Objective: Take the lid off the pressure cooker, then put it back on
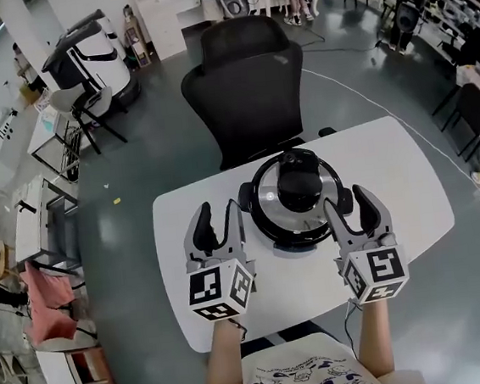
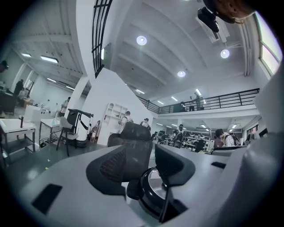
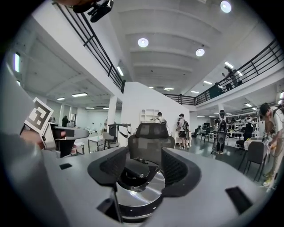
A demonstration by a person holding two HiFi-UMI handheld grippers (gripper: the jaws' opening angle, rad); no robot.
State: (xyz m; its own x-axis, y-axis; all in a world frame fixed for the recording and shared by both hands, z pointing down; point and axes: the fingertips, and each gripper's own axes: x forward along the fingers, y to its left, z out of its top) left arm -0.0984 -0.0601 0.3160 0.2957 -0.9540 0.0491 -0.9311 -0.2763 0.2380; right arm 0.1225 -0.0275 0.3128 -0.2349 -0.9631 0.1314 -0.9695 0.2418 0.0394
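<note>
Flanking the pressure cooker, your left tongs and right tongs stand spread and empty; gripping its lid off-centre could slide the cooker.

Lidded pressure cooker on white table, between 2 open grippers

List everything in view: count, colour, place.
pressure cooker: one, black, middle of the table, lid on
lid: one, silver with a black handle, seated on the pressure cooker
table: one, white, in front of the person
office chair: one, black, at the table's far edge
people: several, too small to count, far across the hall
left claw: one, grey and black, open, empty, left of the pressure cooker
right claw: one, grey and black, open, empty, at the pressure cooker's right side
forearms: two, bare, bottom edge
</note>
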